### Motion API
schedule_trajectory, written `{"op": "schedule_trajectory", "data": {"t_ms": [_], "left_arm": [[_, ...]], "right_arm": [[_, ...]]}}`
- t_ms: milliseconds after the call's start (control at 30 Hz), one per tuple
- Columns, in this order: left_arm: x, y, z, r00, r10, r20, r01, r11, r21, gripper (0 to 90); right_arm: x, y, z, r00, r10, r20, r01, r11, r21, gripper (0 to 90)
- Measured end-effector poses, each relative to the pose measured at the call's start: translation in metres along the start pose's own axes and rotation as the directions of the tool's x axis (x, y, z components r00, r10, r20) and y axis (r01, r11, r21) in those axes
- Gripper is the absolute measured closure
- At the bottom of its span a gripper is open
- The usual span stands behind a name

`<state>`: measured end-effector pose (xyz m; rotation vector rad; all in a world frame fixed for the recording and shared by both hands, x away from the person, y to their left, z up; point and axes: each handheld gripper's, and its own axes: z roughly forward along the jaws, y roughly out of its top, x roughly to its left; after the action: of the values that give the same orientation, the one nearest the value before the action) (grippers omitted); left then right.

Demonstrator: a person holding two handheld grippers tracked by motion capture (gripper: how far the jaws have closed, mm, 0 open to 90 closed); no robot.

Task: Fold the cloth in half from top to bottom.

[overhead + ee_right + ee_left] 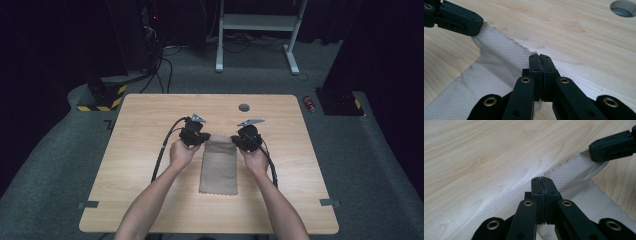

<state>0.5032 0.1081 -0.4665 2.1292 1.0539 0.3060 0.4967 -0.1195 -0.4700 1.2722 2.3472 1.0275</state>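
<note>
Centre of the high view: a beige cloth (pixel 218 169) on the table (pixel 140 125), its far end lifted. Left gripper (pixel 196 136) and right gripper (pixel 242 139) — jaws closed — each pinch a far corner. Beyond, a grommet (pixel 244 107).

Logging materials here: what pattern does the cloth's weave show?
A fine diamond grid on pale beige cloth, clearest in the right gripper view.
</note>
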Motion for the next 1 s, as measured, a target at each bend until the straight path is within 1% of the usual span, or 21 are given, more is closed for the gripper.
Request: {"op": "schedule_trajectory", "data": {"t_ms": [33, 100, 167, 300, 367, 400, 433, 467, 500, 567, 633, 667, 700, 767, 800, 833, 933, 1000], "left_arm": [[-0.001, -0.002, 0.001, 1.0000, 0.002, 0.001, -0.003, 1.0000, 0.004, 89.1], [-0.001, -0.006, 0.001, 1.0000, 0.006, 0.003, -0.006, 0.9999, 0.015, 89.0], [-0.002, -0.011, 0.001, 0.9999, -0.006, 0.011, 0.006, 0.9999, 0.013, 89.0], [-0.004, -0.018, -0.001, 0.9997, -0.003, 0.023, 0.002, 0.9998, 0.020, 89.1], [-0.005, -0.023, 0.000, 0.9997, 0.005, 0.023, -0.005, 0.9997, 0.025, 89.0], [-0.006, -0.024, 0.000, 0.9997, 0.003, 0.026, -0.004, 0.9996, 0.028, 89.0], [-0.006, -0.025, 0.000, 0.9996, 0.004, 0.027, -0.005, 0.9996, 0.029, 89.0], [-0.007, -0.027, 0.000, 0.9996, -0.001, 0.029, 0.000, 0.9996, 0.028, 89.0], [-0.007, -0.029, 0.000, 0.9995, 0.004, 0.031, -0.005, 0.9995, 0.031, 89.0], [-0.007, -0.032, 0.000, 0.9993, 0.007, 0.036, -0.008, 0.9995, 0.030, 89.0], [-0.009, -0.033, 0.000, 0.9991, -0.006, 0.043, 0.005, 0.9997, 0.023, 89.0], [-0.009, -0.034, -0.001, 0.9991, 0.003, 0.043, -0.004, 0.9997, 0.023, 89.0], [-0.010, -0.035, -0.001, 0.9989, -0.003, 0.048, 0.002, 0.9998, 0.022, 89.0], [-0.012, -0.037, -0.002, 0.9985, 0.005, 0.055, -0.006, 0.9998, 0.020, 89.0], [-0.013, -0.037, -0.002, 0.9984, 0.006, 0.056, -0.007, 0.9998, 0.020, 89.0], [-0.014, -0.039, -0.003, 0.9982, 0.004, 0.060, -0.005, 0.9998, 0.018, 89.0], [-0.016, -0.042, -0.004, 0.9978, 0.008, 0.065, -0.009, 0.9999, 0.013, 89.0], [-0.017, -0.044, -0.005, 0.9974, 0.012, 0.071, -0.013, 0.9999, 0.010, 89.0]], "right_arm": [[0.001, -0.002, 0.000, 1.0000, 0.004, -0.002, -0.004, 1.000, 0.002, 88.8], [0.002, -0.005, 0.001, 0.9999, -0.007, -0.009, 0.007, 1.000, 0.006, 88.8], [0.004, -0.008, 0.002, 0.9998, -0.011, -0.013, 0.011, 1.000, 0.012, 88.8], [0.008, -0.015, 0.003, 0.9993, -0.030, -0.022, 0.030, 0.999, 0.023, 88.8], [0.010, -0.018, 0.004, 0.9993, -0.028, -0.026, 0.029, 0.999, 0.029, 88.8], [0.010, -0.021, 0.005, 0.9990, -0.035, -0.029, 0.036, 0.999, 0.031, 88.8], [0.011, -0.022, 0.005, 0.9992, -0.027, -0.030, 0.028, 0.999, 0.035, 88.7], [0.012, -0.023, 0.006, 0.9989, -0.033, -0.032, 0.034, 0.999, 0.037, 88.8], [0.013, -0.025, 0.006, 0.9990, -0.029, -0.033, 0.030, 0.999, 0.041, 88.7], [0.013, -0.028, 0.006, 0.9987, -0.036, -0.036, 0.038, 0.998, 0.041, 88.8], [0.014, -0.030, 0.006, 0.9985, -0.037, -0.040, 0.038, 0.998, 0.039, 88.7], [0.014, -0.031, 0.005, 0.9985, -0.037, -0.041, 0.039, 0.998, 0.039, 88.8], [0.014, -0.032, 0.005, 0.9984, -0.038, -0.042, 0.039, 0.999, 0.035, 88.7], [0.014, -0.034, 0.003, 0.9985, -0.033, -0.045, 0.035, 0.999, 0.035, 88.7], [0.014, -0.035, 0.001, 0.9982, -0.036, -0.047, 0.038, 0.999, 0.032, 88.7], [0.014, -0.036, 0.001, 0.9984, -0.030, -0.048, 0.031, 0.999, 0.033, 88.8], [0.014, -0.039, -0.002, 0.9979, -0.038, -0.052, 0.039, 0.999, 0.026, 88.7], [0.015, -0.042, -0.003, 0.9980, -0.033, -0.054, 0.035, 0.999, 0.026, 88.7]]}}
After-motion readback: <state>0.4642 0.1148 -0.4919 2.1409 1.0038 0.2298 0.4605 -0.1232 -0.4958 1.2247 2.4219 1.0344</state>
